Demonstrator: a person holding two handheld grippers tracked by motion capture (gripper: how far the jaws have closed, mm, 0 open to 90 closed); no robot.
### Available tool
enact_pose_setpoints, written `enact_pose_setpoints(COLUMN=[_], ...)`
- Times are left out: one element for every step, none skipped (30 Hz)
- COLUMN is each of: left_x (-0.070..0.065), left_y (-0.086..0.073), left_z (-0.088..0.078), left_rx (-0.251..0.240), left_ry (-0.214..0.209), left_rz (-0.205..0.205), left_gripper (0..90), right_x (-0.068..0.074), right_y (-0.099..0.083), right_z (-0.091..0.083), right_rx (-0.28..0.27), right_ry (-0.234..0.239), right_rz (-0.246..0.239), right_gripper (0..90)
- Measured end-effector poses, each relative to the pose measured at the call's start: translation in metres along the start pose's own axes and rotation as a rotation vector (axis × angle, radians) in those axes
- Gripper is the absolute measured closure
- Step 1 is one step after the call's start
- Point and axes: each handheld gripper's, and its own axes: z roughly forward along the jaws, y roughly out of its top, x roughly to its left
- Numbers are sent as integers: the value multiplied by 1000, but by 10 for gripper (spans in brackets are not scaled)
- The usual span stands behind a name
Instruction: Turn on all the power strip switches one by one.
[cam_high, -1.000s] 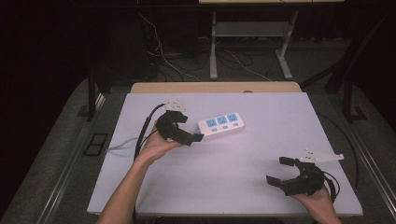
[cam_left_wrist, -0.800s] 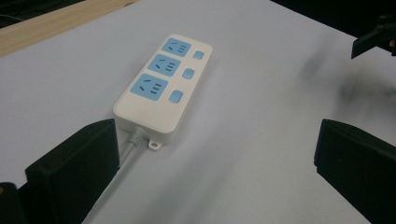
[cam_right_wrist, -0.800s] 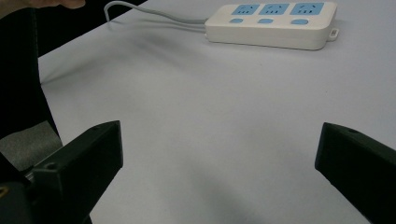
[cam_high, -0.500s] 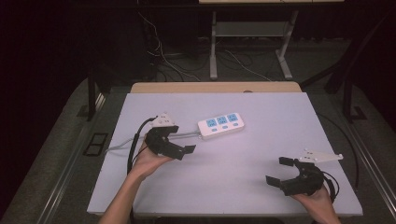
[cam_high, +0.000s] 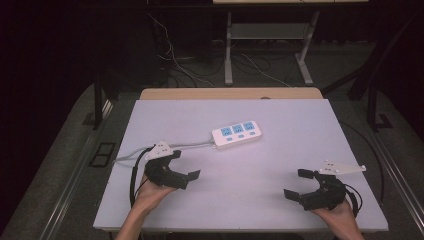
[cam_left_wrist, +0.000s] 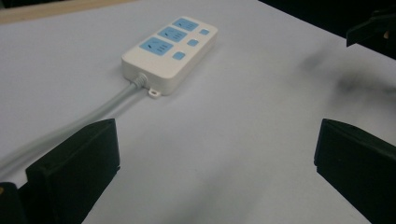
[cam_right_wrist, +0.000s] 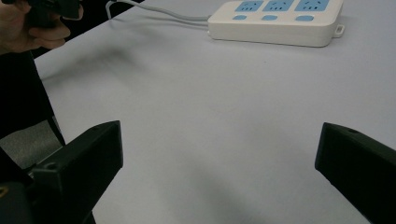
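A white power strip (cam_high: 236, 134) with three blue sockets lies mid-table, its grey cable (cam_high: 192, 146) running left. In the left gripper view the power strip (cam_left_wrist: 170, 47) lies ahead of the jaws, and in the right gripper view the power strip (cam_right_wrist: 275, 18) sits at the top. My left gripper (cam_high: 183, 165) is open at the front left of the table, short of the strip, holding nothing. At the front right, my right gripper (cam_high: 299, 183) is open too, with bare table between its jaws.
The white tabletop (cam_high: 280, 160) has a wooden strip (cam_high: 230, 93) along its far edge. Beyond it stand a metal frame (cam_high: 265, 45) and loose cables (cam_high: 170, 55) on the dark floor. A black cable (cam_high: 134, 175) trails from the left gripper.
My left gripper has drawn back from beside the power strip toward the front left of the table. The right gripper has stayed where it was.
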Motion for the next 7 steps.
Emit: enact_pose_setpoints(left_x=[0, 0, 0, 0, 0, 0, 0], left_y=[-4, -7, -11, -14, -17, -19, -20], left_z=[-1, -1, -2, -3, -3, -4, -5], left_rx=[-3, -11, -16, -22, -24, -26, -26], left_ry=[-1, -3, -4, 0, 1, -2, -1], left_rz=[-7, -19, -27, -32, -35, -40, -43], left_gripper=[0, 0, 0, 0, 0, 0, 0], right_x=[0, 1, 1, 1, 1, 1, 1], right_y=[0, 0, 0, 0, 0, 0, -1], right_z=[0, 0, 0, 0, 0, 0, 0], right_rx=[0, 0, -1, 0, 0, 1, 2], right_ry=[1, 1, 1, 1, 1, 1, 2], right_rz=[-1, -4, -4, -3, -3, -2, -1], right_gripper=[7, 7, 7, 7, 7, 7, 7])
